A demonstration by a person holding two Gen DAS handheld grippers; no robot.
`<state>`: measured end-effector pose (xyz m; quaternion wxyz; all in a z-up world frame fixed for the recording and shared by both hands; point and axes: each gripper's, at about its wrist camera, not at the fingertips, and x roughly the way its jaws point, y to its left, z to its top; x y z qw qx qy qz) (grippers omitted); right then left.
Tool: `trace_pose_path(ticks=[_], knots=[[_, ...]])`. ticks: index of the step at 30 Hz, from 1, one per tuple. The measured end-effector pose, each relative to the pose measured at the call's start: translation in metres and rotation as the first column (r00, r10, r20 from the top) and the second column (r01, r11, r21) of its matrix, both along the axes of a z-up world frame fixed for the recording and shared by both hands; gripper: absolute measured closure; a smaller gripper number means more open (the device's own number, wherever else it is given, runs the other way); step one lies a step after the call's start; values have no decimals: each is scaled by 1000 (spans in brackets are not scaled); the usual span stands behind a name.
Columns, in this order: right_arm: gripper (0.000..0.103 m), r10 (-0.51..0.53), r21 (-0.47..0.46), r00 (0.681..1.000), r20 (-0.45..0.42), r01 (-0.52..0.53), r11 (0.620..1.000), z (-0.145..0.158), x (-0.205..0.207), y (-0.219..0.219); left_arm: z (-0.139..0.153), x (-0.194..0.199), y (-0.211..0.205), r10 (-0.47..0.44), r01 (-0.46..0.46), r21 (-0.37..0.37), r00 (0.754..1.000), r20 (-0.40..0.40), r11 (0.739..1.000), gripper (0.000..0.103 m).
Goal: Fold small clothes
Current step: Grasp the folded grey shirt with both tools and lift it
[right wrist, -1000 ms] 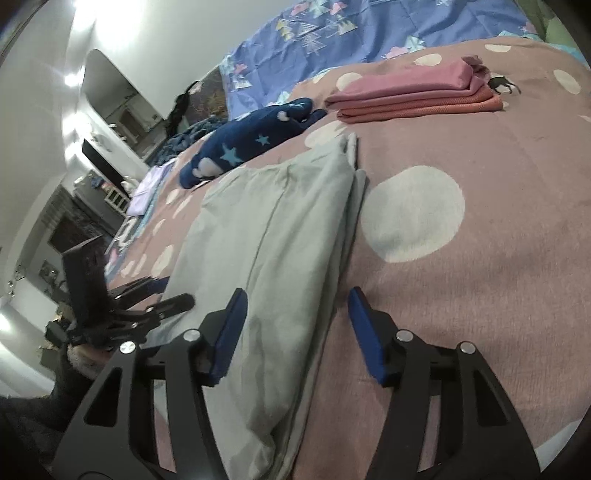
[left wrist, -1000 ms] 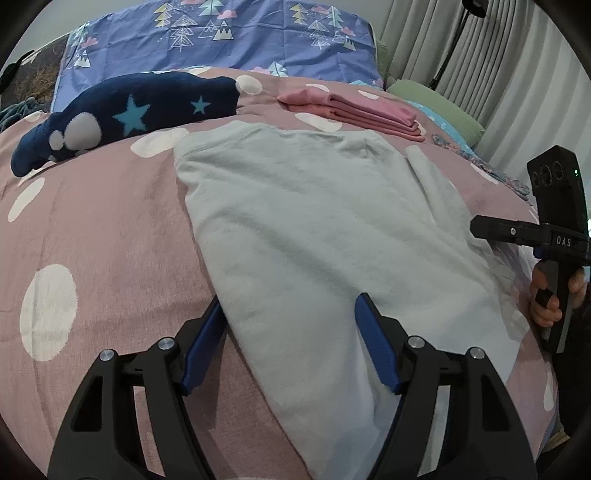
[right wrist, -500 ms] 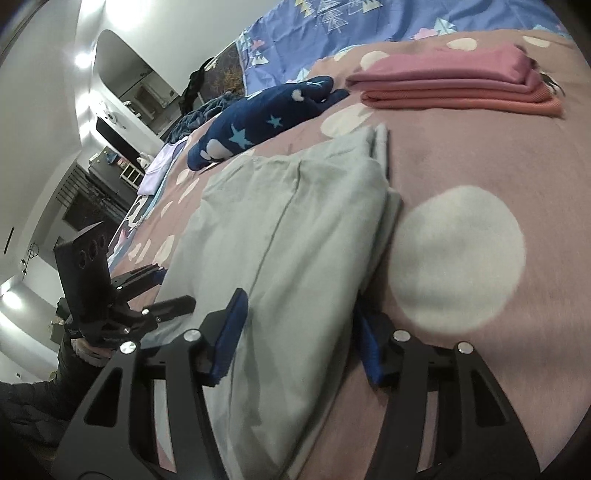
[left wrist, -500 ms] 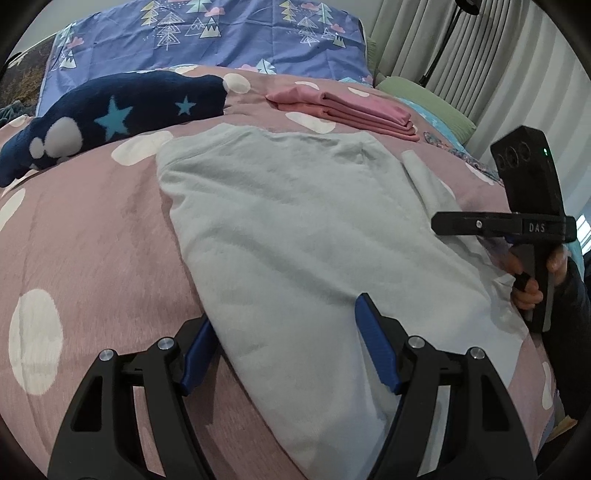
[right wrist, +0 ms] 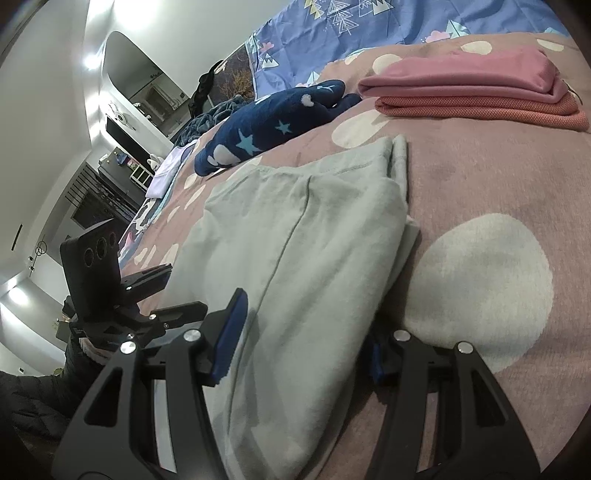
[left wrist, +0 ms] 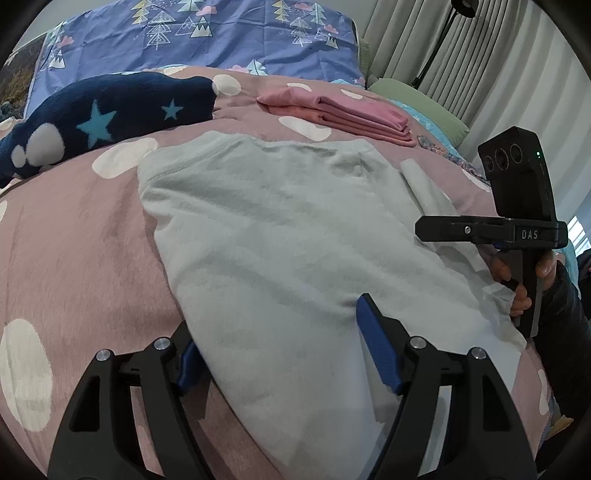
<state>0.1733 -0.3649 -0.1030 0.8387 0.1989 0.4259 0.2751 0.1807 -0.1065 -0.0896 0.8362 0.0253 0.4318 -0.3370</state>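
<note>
A pale grey-green garment [left wrist: 288, 236] lies flat on the pink dotted bedspread [left wrist: 74, 236], partly folded lengthwise; it also shows in the right wrist view [right wrist: 295, 236]. My left gripper [left wrist: 280, 343] is open, its jaws straddling the garment's left edge, with the left blue pad tucked under the cloth. My right gripper [right wrist: 306, 332] is open, straddling the opposite folded edge, with its right pad hidden under the cloth. The right gripper also shows in the left wrist view [left wrist: 436, 229], and the left gripper in the right wrist view [right wrist: 166, 291].
A folded pink stack [left wrist: 340, 114] lies at the far side of the bed, also in the right wrist view [right wrist: 469, 88]. A navy star-patterned plush item [left wrist: 107, 114] lies at the far left. A blue tree-print pillow [left wrist: 207, 33] and curtains [left wrist: 480, 55] are behind.
Both grippers have moved forward and lower onto the garment's two side edges; each outer pad has slid under the cloth. The jaws have stayed open.
</note>
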Motion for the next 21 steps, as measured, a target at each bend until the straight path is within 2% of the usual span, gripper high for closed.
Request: trace_pose_path(ticks=[4,6,9,11,12,14,16,18,21], knots=[[50,-5,-19,1000,8,5,1000,1,-2,1,0,4,-3,-4,4,0,1000,4,1000,31],[62,-27,-31,1000,9,27,999,2,-5,-1,1,3,-3,-2,2,4,1000,9,1000,33],[74,-66,-23,998,-4,65,998,0,-5,-6,4,1,-5,1,-1,17,1000,30,1000,48],[79,-88,-34,996,-6,88,996,2,-6,-6,9,-6,-7,3,-5,33,998,65,999,69],[83,-100,-52,995,4,100,994,5,-9,-3,12,-9,-8,10,-14,46,996,88,999,74],[88,-119,-121,992,52,124,985,16,-19,8,21,-14,-7,22,-27,43,993,115,999,82],[90,-126,-171,985,119,146,974,33,-33,19,30,-19,-7,29,-33,30,991,129,999,84],[90,-126,-182,976,175,158,970,50,-46,27,43,-28,-9,23,-29,32,986,165,999,85],[91,-119,-256,950,288,196,946,82,-71,43,71,-49,-19,-4,-10,53,965,261,999,85]])
